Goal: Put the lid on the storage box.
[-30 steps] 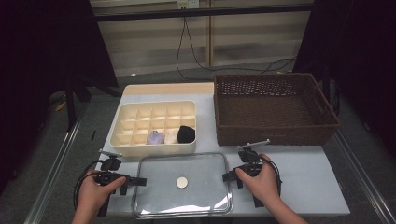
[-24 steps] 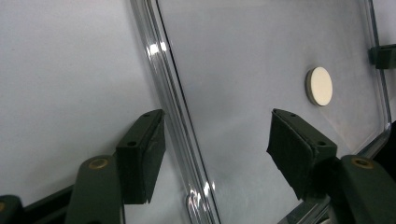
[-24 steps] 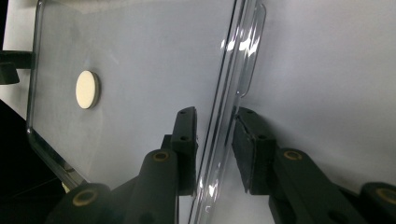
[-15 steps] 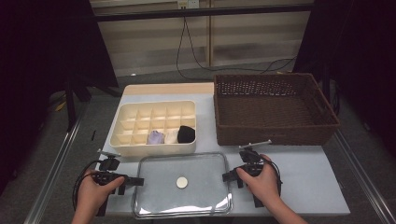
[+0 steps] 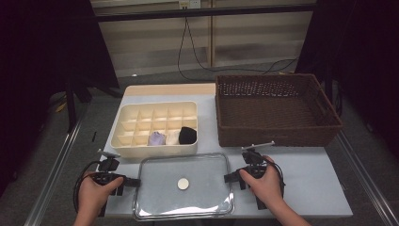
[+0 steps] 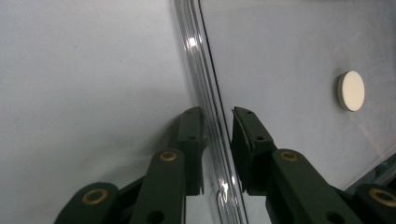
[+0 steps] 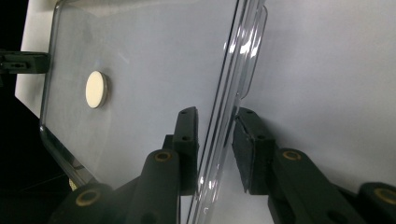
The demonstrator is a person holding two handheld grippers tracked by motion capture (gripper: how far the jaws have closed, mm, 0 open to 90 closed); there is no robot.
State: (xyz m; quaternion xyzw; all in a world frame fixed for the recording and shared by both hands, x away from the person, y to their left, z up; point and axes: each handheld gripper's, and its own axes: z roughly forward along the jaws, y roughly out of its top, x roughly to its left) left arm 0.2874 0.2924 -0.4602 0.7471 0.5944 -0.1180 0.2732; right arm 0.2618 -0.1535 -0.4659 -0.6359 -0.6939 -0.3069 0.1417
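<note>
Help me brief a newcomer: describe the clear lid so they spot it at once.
On the grey table, in front of the cream divided box, lies the clear lid. It is flat, see-through, with one small white disc at its centre, unlike the opaque box and wicker basket.

1. A cream divider box (image 5: 157, 125) with many small compartments sits on the grey table (image 5: 306, 183).
2. Its front row holds a lilac bundle (image 5: 155, 138), a cream bundle (image 5: 173, 137) and a black bundle (image 5: 187, 135), side by side.
3. A dark brown wicker basket (image 5: 277, 110) stands to the box's right, just apart from it.
4. Black cables (image 5: 197, 47) hang behind the table.
</note>
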